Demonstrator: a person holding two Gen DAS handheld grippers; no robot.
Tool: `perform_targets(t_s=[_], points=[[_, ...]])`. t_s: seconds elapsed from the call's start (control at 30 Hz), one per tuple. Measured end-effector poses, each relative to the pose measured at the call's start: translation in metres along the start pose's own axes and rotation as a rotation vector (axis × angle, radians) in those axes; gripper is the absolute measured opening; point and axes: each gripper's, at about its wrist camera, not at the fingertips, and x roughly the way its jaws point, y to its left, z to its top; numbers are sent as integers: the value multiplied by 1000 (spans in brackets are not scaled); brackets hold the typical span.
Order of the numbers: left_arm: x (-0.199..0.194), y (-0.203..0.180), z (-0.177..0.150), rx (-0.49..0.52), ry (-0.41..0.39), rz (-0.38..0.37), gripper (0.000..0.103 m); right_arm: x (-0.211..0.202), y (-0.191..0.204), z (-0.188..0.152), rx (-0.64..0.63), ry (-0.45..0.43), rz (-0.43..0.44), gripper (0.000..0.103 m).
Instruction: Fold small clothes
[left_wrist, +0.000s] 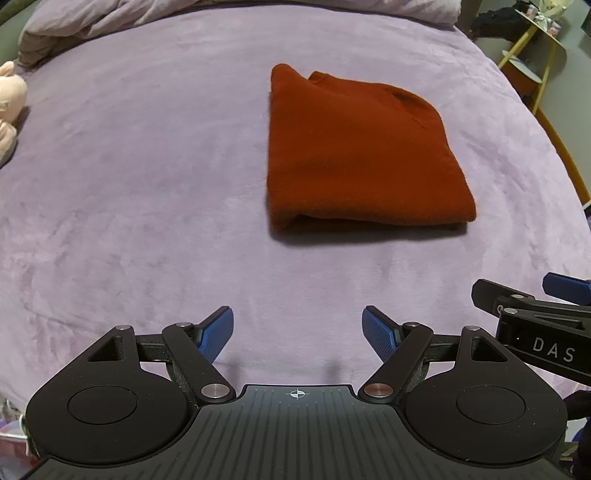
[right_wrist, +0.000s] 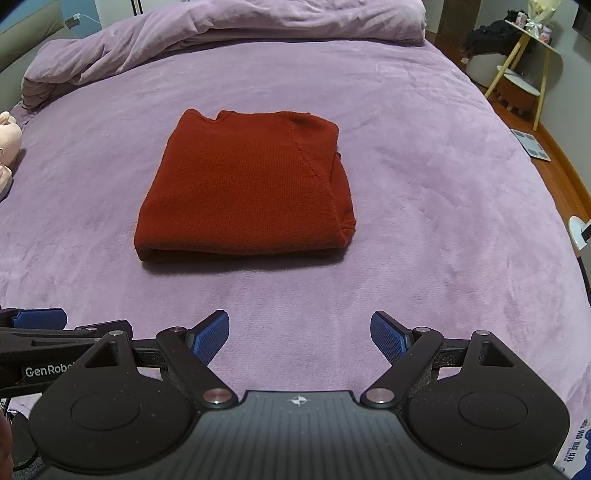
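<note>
A bed (right_wrist: 424, 155) under a lilac plush cover fills the frame, a bunched duvet (right_wrist: 221, 33) along its top edge, with wooden floor (right_wrist: 565, 173) and a yellow-legged side table (right_wrist: 532, 62) at upper right.

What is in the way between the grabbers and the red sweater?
Nothing visible. Only bare purple blanket lies between the folded red sweater and both grippers: the right gripper and left gripper sit open and empty. The pink plush toy is far off at the left edge.
</note>
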Motion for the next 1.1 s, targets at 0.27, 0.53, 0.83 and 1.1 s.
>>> perform_targets(t_s=[0.27,0.53,0.83,1.1], points=[[-1,-2,-1,7,-3,-8,81,0,-1,0,0,-2,0,84],[-6,-5,-3,25,-37,-13,81,-1,-1,-1,-4,-5,0,84],[-7,-9,-4,43,-31,5,81,-2,-1,-1,3,-12,-5,84],[-8,-15,-6,78,-38,30,81,-4,0,-2,-1,-19,-16,84]])
